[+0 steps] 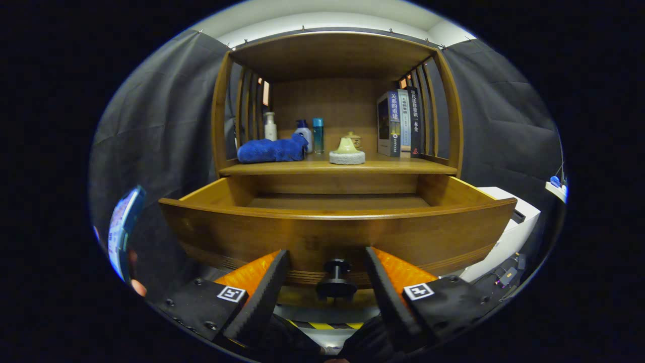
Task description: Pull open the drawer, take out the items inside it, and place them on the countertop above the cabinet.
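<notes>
wooden drawer (332, 237) stands pulled open, heavy and stiff; fingers (326, 290) spread wide around its small round knob (336, 280), not gripping.

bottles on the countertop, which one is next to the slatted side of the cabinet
The white bottle, standing behind the blue towel. The blue-capped bottle and the teal bottle stand farther toward the middle.

A recording booth staged as a home corner: black cloth walls (166, 116) hang around a wooden cabinet (335, 166) holding books (400, 123), toiletry bottles (304, 136) and a folded blue towel (272, 150).
</notes>
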Demonstrator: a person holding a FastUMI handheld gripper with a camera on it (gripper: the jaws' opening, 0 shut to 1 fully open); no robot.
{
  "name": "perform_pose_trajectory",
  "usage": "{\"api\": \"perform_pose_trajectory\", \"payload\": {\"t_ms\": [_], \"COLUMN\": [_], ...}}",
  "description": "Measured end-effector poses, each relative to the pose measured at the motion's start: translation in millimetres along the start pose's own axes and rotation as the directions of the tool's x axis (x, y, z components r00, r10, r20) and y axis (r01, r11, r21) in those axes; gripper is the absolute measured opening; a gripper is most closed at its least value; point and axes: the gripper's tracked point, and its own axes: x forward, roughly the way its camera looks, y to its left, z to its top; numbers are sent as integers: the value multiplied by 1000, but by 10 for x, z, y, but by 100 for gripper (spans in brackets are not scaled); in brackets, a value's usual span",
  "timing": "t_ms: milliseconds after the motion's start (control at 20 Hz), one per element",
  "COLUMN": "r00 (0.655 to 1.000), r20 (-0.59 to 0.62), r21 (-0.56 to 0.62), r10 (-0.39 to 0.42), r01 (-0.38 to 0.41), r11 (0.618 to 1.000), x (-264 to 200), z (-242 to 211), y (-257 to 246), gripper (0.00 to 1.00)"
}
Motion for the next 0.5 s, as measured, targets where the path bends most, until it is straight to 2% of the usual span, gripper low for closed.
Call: {"api": "perform_pose_trajectory", "payload": {"t_ms": [300, 500], "r00": [997, 996], "r20": [5, 11], "r21": [-62, -75], "r10": [-77, -84], "r01": [77, 85], "r11": [995, 994], "x": [113, 159], "z": [-4, 11], "y": [-90, -117], "gripper": [97, 98]}}
